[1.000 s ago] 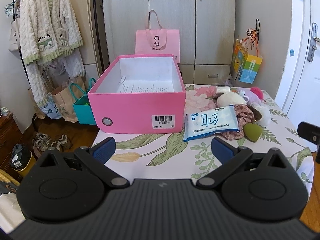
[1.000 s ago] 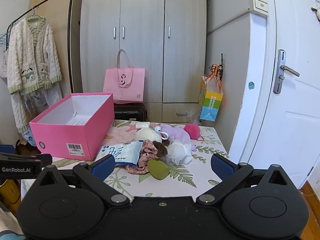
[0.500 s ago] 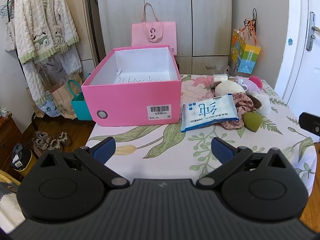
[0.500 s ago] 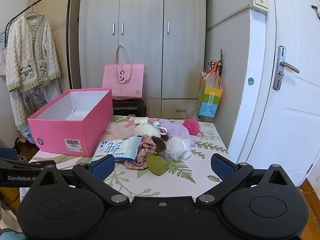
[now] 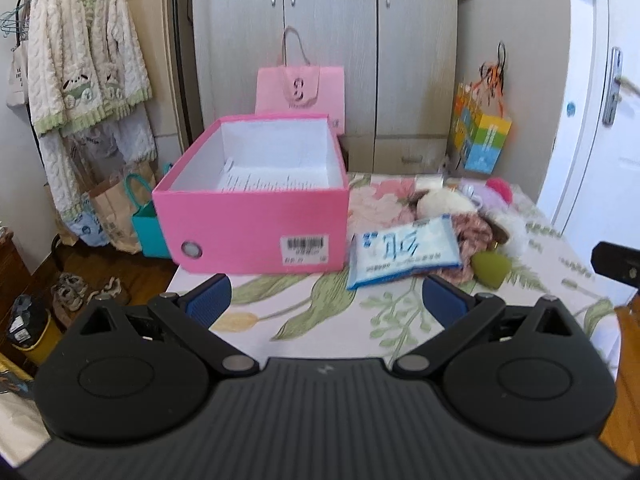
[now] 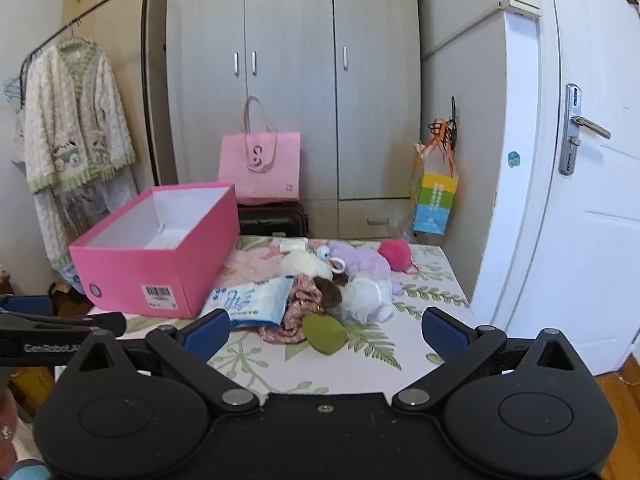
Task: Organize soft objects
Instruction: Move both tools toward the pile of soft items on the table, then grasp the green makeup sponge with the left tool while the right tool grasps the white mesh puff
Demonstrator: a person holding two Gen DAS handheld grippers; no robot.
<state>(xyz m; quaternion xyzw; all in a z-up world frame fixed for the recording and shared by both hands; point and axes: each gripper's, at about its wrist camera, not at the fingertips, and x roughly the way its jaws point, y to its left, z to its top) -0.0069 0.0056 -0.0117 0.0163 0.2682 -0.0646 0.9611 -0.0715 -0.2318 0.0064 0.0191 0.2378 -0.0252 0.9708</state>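
Note:
An open pink box (image 5: 256,228) (image 6: 160,264) with a paper inside stands on the left of the floral-cloth table (image 5: 320,320). To its right lies a heap of soft things: a blue-white tissue pack (image 5: 404,250) (image 6: 256,300), a floral scrunchie (image 6: 300,300), a green sponge (image 5: 491,268) (image 6: 324,334), white puffs (image 6: 366,294), a purple plush (image 6: 360,258) and a pink pompom (image 6: 394,254). My left gripper (image 5: 324,300) is open and empty, above the table's near edge. My right gripper (image 6: 324,326) is open and empty, short of the heap.
A pink paper bag (image 5: 300,90) stands behind the box before the grey wardrobe (image 6: 292,80). A colourful bag (image 6: 434,204) hangs at the right. The white door (image 6: 580,200) is at the right. A clothes rack with a cardigan (image 5: 84,60) and bags on the floor are left.
Both grippers have pulled back and risen a little, so the table and box look smaller and lower. Both stay open and nothing on the table has moved.

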